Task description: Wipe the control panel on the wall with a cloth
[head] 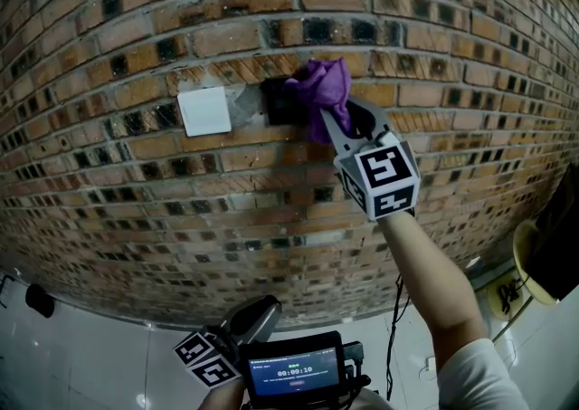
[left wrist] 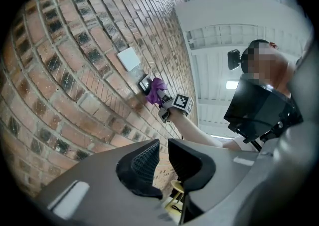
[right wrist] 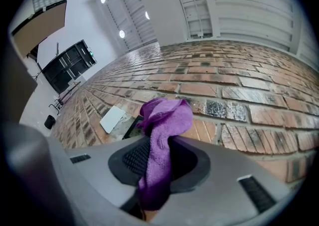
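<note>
A black control panel (head: pixel 276 102) is set in the brick wall (head: pixel 136 191), just right of a white switch plate (head: pixel 204 110). My right gripper (head: pixel 336 123) is raised to the panel and is shut on a purple cloth (head: pixel 322 90). The bunched top of the cloth lies against the panel's right part. In the right gripper view the cloth (right wrist: pixel 162 125) hangs down between the pads and the panel (right wrist: pixel 131 126) peeks out to its left. My left gripper (left wrist: pixel 163 152) is held low, away from the wall. Its jaws stand almost together with nothing between them.
A small screen (head: pixel 294 370) rides near the left gripper (head: pixel 258 318) at the bottom of the head view. A yellow stool (head: pixel 532 265) stands on the floor at the right, and a dark object (head: pixel 39 300) sits low at the left. The person's right forearm (head: pixel 434 272) reaches up to the wall.
</note>
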A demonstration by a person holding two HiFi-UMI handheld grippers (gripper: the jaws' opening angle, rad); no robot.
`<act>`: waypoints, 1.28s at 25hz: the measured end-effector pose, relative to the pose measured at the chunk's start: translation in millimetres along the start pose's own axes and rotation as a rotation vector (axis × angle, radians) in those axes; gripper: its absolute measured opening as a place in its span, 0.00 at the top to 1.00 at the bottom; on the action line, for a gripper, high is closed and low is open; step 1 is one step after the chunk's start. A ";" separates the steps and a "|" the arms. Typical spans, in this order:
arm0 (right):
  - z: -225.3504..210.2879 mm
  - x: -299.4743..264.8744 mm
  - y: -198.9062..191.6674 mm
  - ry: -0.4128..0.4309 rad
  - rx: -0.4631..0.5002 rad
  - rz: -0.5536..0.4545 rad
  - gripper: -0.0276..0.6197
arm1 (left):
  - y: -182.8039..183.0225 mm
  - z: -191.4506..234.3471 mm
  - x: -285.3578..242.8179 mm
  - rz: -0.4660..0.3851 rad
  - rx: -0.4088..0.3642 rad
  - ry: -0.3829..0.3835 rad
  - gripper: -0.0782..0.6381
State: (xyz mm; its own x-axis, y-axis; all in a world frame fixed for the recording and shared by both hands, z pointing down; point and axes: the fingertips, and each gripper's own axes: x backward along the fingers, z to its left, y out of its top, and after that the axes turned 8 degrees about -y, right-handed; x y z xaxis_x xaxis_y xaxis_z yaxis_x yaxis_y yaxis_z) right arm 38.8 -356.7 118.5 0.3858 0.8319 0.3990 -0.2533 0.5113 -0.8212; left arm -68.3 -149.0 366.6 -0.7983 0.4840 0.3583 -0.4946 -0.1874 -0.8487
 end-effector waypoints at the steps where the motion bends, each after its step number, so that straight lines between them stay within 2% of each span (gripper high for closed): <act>1: -2.7 1.2 -0.3 -0.005 0.000 0.001 0.81 | -0.5 -0.6 -0.3 0.000 0.001 0.000 0.81; 32: -56.2 44.3 -10.2 -0.084 -0.015 0.004 0.81 | -10.8 -2.8 -13.9 0.029 0.012 -0.011 0.81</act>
State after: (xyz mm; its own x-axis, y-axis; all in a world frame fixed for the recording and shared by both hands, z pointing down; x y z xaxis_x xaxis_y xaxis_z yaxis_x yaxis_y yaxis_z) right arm 108.3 -337.1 121.7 0.3086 0.8495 0.4279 -0.2413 0.5050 -0.8287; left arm -51.0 -151.3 369.7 -0.8161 0.4690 0.3377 -0.4751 -0.2116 -0.8541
